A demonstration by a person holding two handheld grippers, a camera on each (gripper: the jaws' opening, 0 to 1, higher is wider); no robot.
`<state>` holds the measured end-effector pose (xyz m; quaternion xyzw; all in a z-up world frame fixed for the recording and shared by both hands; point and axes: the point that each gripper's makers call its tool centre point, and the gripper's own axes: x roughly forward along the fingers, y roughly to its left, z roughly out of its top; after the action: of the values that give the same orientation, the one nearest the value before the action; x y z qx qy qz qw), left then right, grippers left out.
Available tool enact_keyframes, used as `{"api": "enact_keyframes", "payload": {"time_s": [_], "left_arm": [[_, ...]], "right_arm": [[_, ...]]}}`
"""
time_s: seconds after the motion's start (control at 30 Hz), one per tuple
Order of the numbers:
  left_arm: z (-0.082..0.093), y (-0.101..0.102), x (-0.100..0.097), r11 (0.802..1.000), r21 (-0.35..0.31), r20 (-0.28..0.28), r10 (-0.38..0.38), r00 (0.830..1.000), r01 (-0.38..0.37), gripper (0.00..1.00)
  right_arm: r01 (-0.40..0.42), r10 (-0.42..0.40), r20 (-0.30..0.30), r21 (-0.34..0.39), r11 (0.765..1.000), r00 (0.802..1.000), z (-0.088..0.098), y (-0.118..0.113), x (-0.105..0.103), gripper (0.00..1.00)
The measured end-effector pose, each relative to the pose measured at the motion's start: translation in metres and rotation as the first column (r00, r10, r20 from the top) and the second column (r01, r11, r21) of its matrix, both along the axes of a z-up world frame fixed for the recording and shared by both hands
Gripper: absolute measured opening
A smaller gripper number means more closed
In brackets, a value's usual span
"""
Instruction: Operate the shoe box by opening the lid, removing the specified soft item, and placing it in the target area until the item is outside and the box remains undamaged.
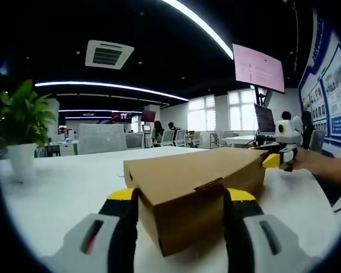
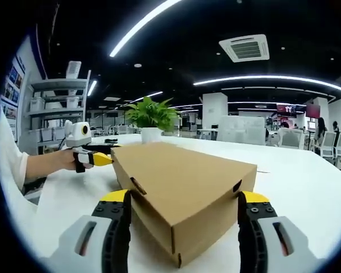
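A closed cardboard shoe box [image 1: 196, 190] sits on a white surface [image 1: 62, 193] in an open-plan office, with a person working a hand-held gripper at each end of it. At the far left of the left gripper view stands a potted plant [image 1: 20, 128] in a white pot, well apart from the box. Nearer, the left gripper [image 1: 182, 227] has its jaws spread to either side of the box's near corner, close by the cardboard; whether they press on it cannot be told, and they are not clenched together. Farther right in that view, the right gripper [image 1: 278, 153] shows at the box's far end, held by a hand (the sleeve just visible at the edge). In the right gripper view the arrangement mirrors: the left gripper shows at the left, at the box's far end, the plant is behind it, and the right gripper's own jaws stand apart on both sides of the near corner, flanking it rather than gripping anything.

As to progress, the job appears barely begun. The lid [image 2: 182, 165] lies flat and shut, its tuck tabs seated, and the cardboard looks uncreased. No soft item is out on the surface, so it is presumably inside. Opening, removing and placing all seem to remain.
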<state>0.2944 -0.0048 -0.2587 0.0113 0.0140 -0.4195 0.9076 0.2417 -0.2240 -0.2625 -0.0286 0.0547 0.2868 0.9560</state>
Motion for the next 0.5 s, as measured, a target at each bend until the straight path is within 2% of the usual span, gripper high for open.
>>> {"api": "enact_keyframes", "payload": {"time_s": [0.5], "left_arm": [[0.001, -0.005, -0.024, 0.999, 0.006, -0.001, 0.05, 0.999, -0.05, 0.61]], "right_arm": [[-0.027, 0.027, -0.004, 0.0, 1.0, 1.0, -0.001, 0.001, -0.006, 0.76]]}}
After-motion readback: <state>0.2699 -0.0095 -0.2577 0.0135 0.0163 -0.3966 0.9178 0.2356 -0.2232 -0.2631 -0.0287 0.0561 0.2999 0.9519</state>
